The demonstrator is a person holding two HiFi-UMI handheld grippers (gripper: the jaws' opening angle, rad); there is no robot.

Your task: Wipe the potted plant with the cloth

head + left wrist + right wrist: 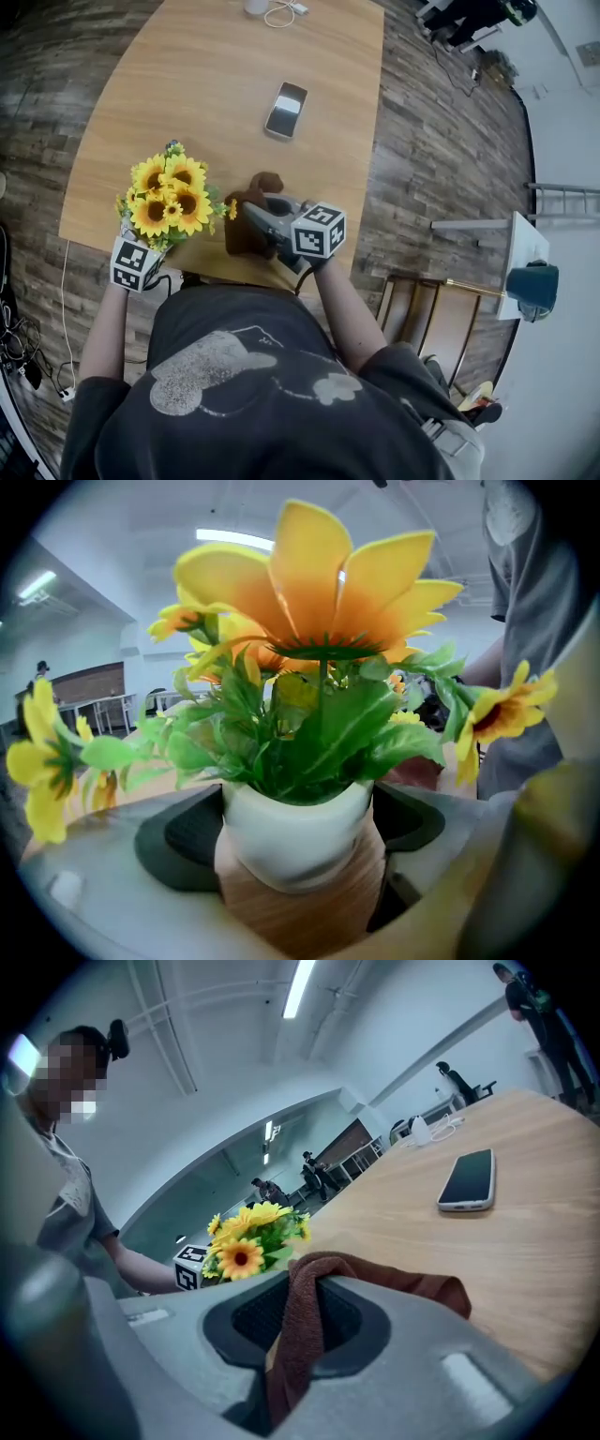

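My left tongs [142, 251] clasp the potted plant [296, 841] by its white pot, at the near left edge of the table [234, 66]. I judge it light, tippy and flimsy-petalled. My right tongs [265, 223], just right, pinch the limp cloth [298, 1354].

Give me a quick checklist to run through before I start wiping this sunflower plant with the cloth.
1. Grip on the cloth: ok, pinched in the shut jaws of the right gripper.
2. Hold on the potted plant: ok, the pads of the left gripper meet its white pot on both sides.
3. Contact between cloth and plant: not ok, the cloth hangs beside the flowers, seemingly short of them.
4. Is the phone out of the way: ok, it lies farther up the table.
5. Pot resting on the table: cannot tell; it is close to the near edge.
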